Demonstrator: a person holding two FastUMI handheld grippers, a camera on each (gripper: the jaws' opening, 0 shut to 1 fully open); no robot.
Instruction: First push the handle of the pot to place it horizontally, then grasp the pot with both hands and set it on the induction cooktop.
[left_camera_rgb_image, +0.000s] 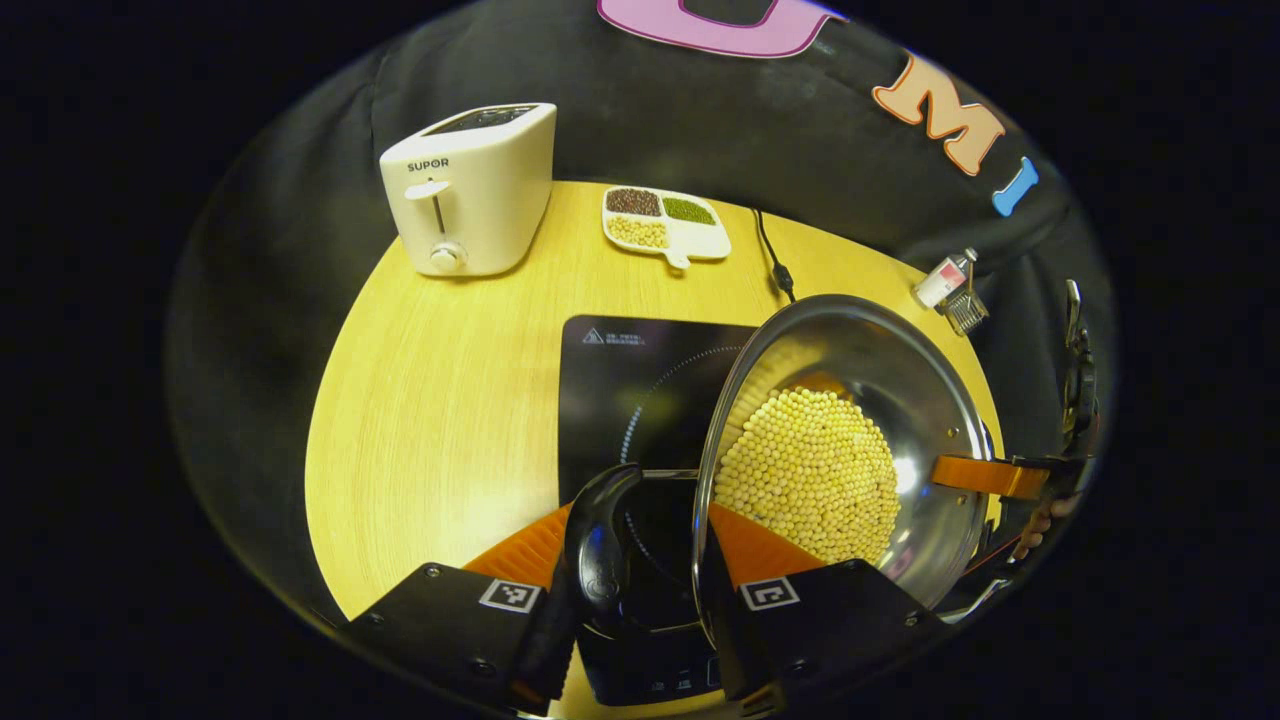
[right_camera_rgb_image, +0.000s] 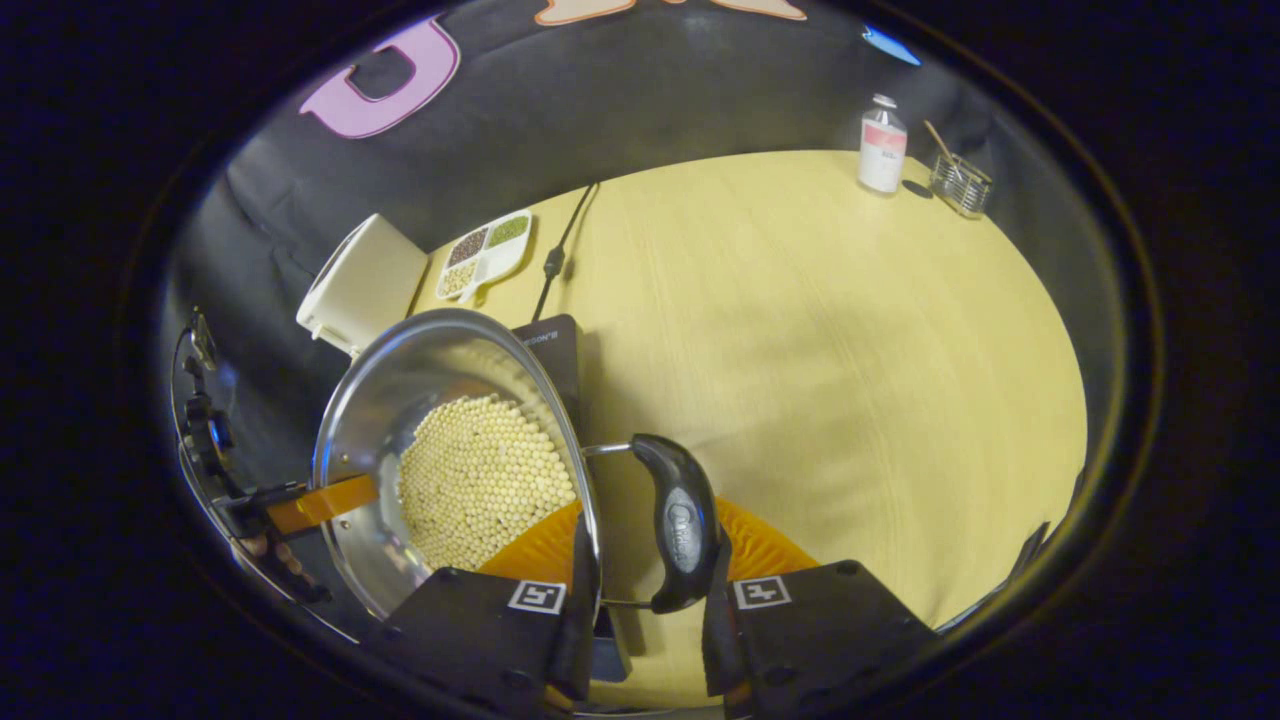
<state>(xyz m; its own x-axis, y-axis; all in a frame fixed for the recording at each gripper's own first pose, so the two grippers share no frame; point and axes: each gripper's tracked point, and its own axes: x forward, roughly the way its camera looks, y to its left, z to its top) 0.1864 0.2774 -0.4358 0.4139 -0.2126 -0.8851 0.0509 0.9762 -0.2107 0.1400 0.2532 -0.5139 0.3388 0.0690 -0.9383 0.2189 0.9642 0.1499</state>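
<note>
The steel pot, filled with pale round beans, hangs tilted above the black induction cooktop on the wooden surface. Left tool and right tool each clench a black side handle.

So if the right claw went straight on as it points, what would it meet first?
The pot's black handle, already between the right claw's fingers; beyond it, seemingly just bare table.

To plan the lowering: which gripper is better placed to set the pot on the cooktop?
Probably left: the left gripper holds the pot over the cooktop; the right gripper is over bare table.
</note>
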